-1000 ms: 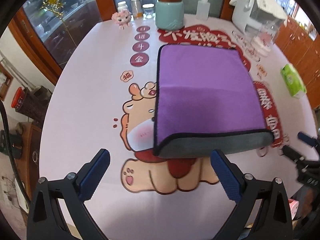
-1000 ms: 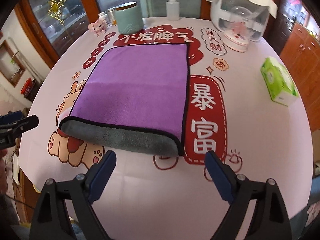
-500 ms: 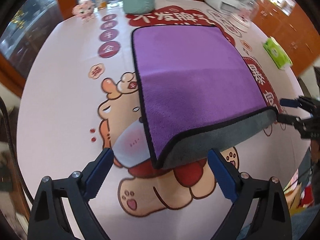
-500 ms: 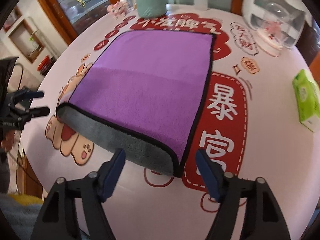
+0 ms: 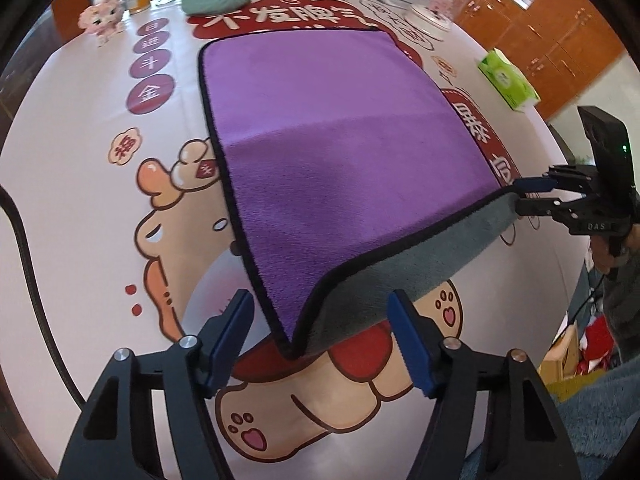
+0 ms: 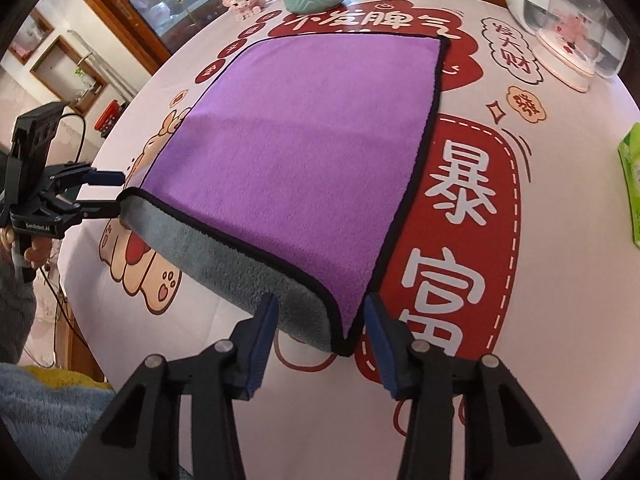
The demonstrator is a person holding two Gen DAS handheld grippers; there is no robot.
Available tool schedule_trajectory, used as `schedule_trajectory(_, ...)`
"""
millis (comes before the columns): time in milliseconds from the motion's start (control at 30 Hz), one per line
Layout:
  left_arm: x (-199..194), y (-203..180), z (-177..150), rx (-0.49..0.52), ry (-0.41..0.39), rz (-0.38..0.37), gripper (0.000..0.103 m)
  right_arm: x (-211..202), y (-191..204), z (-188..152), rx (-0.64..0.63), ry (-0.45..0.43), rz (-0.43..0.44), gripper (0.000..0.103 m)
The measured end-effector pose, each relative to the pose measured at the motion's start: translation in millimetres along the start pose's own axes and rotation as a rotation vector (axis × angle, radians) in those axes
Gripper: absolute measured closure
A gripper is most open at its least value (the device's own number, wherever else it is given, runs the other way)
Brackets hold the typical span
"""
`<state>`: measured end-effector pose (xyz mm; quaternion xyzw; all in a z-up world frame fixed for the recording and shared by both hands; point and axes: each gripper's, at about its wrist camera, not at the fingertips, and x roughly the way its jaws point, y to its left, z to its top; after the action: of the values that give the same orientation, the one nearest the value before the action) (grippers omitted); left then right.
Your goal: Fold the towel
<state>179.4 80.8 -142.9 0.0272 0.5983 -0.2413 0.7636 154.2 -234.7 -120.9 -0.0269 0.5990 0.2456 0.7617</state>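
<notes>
Purple microfibre towel with a grey underside and black piped edge (image 5: 344, 160) lay on the round table covered by a printed cartoon tablecloth (image 5: 80, 200), its far edge flat and its near edge curled up off the cloth.

Left gripper with blue finger pads (image 5: 322, 340): fingers spread, near-left towel corner sitting between them, no contact visible. Right gripper with blue finger pads (image 6: 320, 328): fingers apart but narrower, near-right corner between them; pads appeared just beside the fabric, pinch not confirmed.

Judgement on step in hand: both near corners were to be gripped before a lift toward the far edge.
- Each corner should be taken deep enough that pads bite on pile, not only on the piping, which may slip.
- Both grippers should close before either lifts; otherwise the edge skews.
- Lift should be level and parallel, near corners landing on far corners.

Towel appearance: plush, short pile, faint crease line across the middle, soft sag along the raised grey lip. Surface was smooth, with no bunching seen.
</notes>
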Motion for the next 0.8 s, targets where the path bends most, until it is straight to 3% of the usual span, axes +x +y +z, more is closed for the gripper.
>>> schedule_trajectory(300,12.4,-8.3,6.2,0.037,0.048,-0.036,0.057,4.2,0.1,2.1,-0.018,0.015,0.013,0.071)
schedule_trajectory(800,21.1,-1.9,4.7,0.019,0.099,-0.067,0.073,3.9,2.0,2.1,-0.037,0.003,-0.013,0.084)
